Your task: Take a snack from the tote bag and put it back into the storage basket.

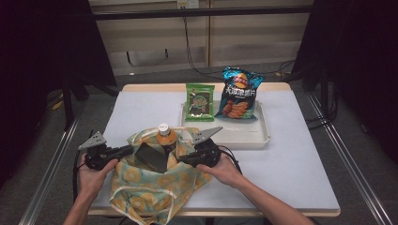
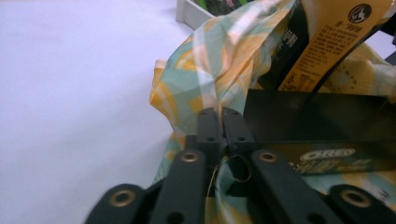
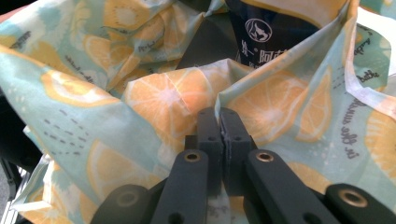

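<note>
Bottle [image 1: 165, 137] upright in bag [image 1: 141, 185], cap up

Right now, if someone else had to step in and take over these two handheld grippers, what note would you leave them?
Left gripper: shut on the bag rim, left side.
Right gripper: shut on the bag rim, right side.
In the bag: bottle upright, dark Oreo box beside it.
On the tray: green packet and chips, still to pack, it seems.
Done: bag gripped on both sides. Left, probably: the two snacks, or lifting the bag.
</note>
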